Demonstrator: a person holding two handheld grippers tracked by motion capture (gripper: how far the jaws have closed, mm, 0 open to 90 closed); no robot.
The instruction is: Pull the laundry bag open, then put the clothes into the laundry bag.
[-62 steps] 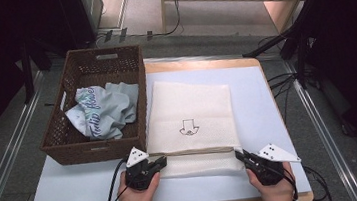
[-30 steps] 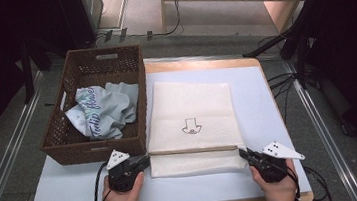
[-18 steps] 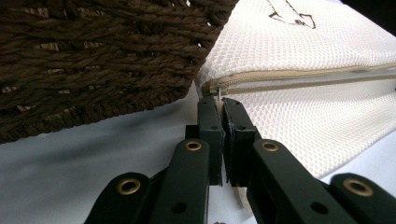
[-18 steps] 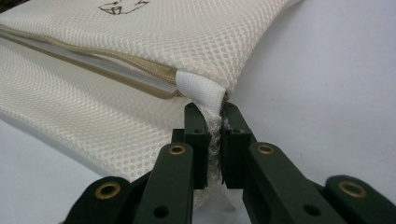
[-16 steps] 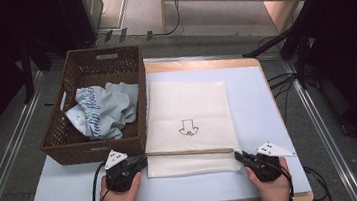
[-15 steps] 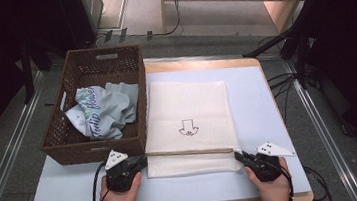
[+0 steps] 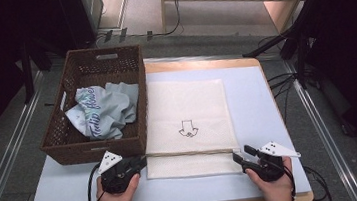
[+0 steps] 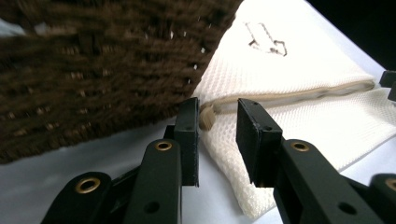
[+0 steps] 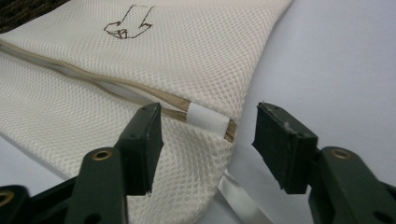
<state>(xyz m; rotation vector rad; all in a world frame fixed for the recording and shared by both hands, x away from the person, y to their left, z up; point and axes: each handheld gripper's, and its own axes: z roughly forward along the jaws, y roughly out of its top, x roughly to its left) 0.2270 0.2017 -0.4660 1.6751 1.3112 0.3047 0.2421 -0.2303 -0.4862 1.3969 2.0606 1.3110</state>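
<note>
High view: both grippers sit at the mesh bag's near edge. Left gripper and right gripper have just been opening, their jaws now apart and off the zipper corners.

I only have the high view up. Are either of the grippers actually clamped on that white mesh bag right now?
Observer: No. The left gripper has just been opening; its jaws stand apart around the zipper end of the mesh bag, with a gap on the right side.
Operator: And the right one?
Observer: The right gripper has also just been opening. Its jaws sit wide on either side of the bag's corner, where a white tab crosses the zipper, without pressing it.
Operator: Anything crowding the left gripper?
Observer: The brown basket wall rises right beside its left jaw.
</note>
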